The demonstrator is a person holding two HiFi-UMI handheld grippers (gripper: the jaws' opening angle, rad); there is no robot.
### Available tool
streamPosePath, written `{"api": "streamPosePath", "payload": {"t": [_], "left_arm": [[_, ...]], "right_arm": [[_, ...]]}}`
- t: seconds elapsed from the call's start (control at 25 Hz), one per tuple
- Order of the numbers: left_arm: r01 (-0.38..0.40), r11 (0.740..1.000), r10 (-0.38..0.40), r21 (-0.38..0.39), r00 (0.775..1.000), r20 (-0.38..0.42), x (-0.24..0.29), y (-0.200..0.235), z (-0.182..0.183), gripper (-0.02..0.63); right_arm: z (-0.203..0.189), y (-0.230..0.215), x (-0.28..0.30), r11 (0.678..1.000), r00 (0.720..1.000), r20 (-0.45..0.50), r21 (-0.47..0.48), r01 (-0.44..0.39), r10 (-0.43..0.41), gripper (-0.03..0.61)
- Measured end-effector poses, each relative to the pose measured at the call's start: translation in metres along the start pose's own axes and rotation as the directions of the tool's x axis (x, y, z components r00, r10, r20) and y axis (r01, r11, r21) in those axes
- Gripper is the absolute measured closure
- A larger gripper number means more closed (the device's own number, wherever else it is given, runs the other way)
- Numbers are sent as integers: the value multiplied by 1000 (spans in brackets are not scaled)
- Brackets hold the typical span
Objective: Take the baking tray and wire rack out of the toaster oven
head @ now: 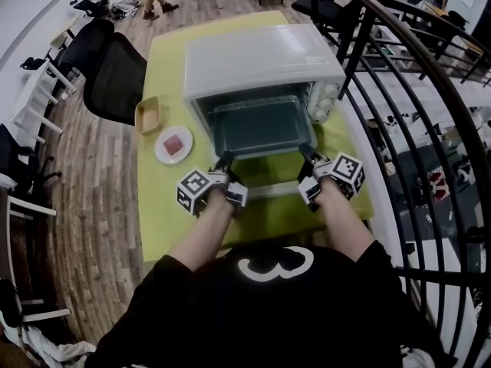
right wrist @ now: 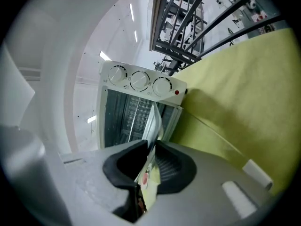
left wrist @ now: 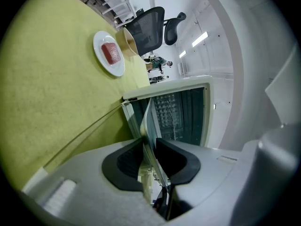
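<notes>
A white plate [head: 173,145] lies at the left of the yellow-green bench [head: 165,213]. The left gripper [head: 224,160] has its fingers [left wrist: 127,161] pinching the left front rim of the baking tray [head: 261,126], which juts partly out of the open toaster oven [head: 257,60]. The right gripper [head: 308,155] has its fingers [right wrist: 171,166] pinching the right front rim.

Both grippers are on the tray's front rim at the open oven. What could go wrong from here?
1. The left gripper and right gripper pinch only the thin front rim of the tray. Once it clears the oven, its far end could sag and slip free.
2. Uneven pulling might skew it against the oven's walls.
3. The plate lies near the left gripper, so swinging left could knock it.
</notes>
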State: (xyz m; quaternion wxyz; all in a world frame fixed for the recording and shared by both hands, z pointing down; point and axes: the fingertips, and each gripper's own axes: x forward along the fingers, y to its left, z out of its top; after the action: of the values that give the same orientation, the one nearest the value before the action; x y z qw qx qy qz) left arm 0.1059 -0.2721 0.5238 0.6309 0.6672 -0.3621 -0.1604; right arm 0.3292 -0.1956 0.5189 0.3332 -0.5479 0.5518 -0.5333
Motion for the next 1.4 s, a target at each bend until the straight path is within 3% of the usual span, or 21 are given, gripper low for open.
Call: {"api": "streamPosePath", "payload": {"t": [0.8, 1.16, 1.4], "left_arm": [[37, 999, -37, 0, 999, -26, -65, 1, -25, 517], [69, 998, -69, -1, 996, -57, -72, -15, -30, 517], [89, 996, -88, 3, 993, -82, -101, -26, -25, 517]], "right_arm": [[-41, 6, -62, 999, 999, -17, -31, -37, 36, 531], [-37, 23, -74, 997, 998, -23, -49, -64, 63, 531], [-58, 45, -92, 994, 997, -14, -75, -80, 79, 531]]}}
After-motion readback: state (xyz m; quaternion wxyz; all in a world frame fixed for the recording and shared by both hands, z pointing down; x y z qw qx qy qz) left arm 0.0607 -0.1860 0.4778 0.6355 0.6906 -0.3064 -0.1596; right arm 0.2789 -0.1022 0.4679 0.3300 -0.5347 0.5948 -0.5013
